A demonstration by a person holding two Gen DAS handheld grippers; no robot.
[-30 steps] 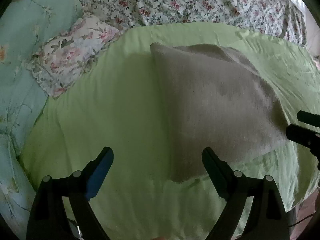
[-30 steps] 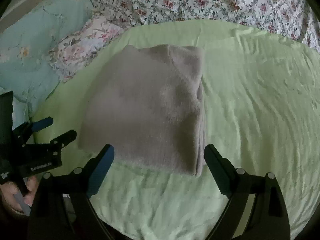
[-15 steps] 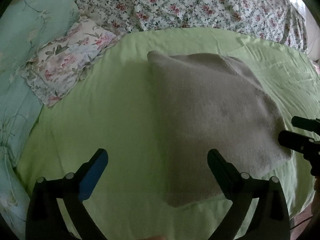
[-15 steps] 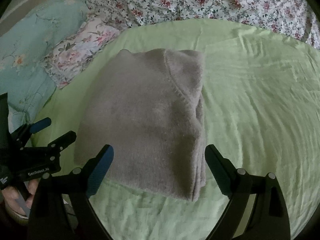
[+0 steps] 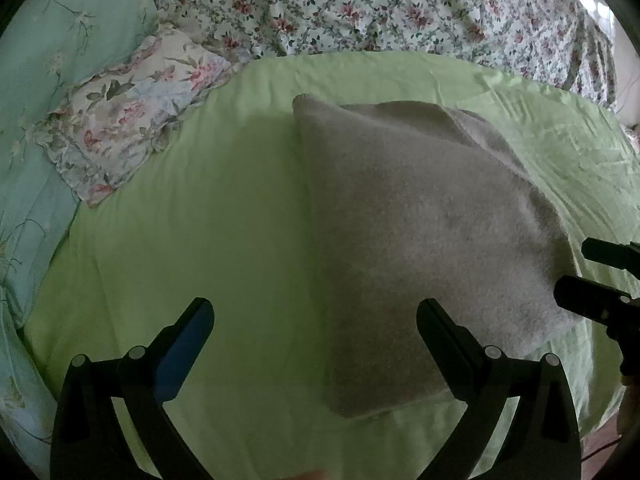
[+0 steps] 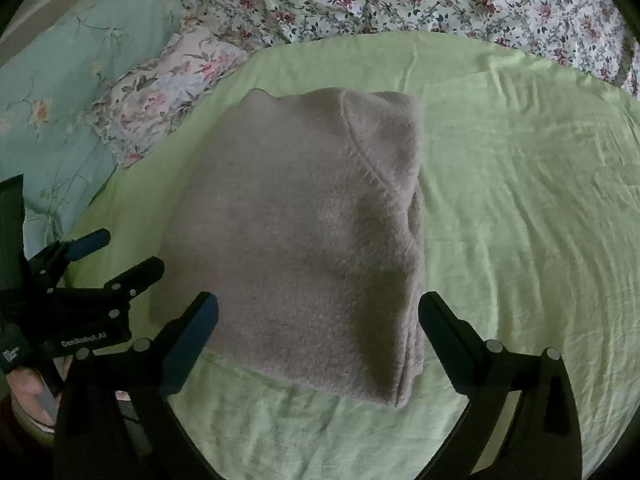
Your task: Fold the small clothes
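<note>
We noted both sets of jaws had just widened; the left gripper [image 5: 314, 312] and right gripper [image 6: 318, 306] stood fully spread, holding nothing. The folded grey garment [image 6: 304, 240] lay mid-sheet on the green bedsheet [image 6: 520, 208].

Light: dim, soft daylight; brightest patch at the upper right of the left wrist view, a blown-out window [image 5: 600, 4]. Shadows: broad soft shade over the near part of the green sheet [image 5: 224, 216] and the folded grey knit [image 6: 304, 240]. Glare: only at that window. Focus: mildly soft, grainy. Distortion: strong fisheye bowing, black vignette at corners.
</note>
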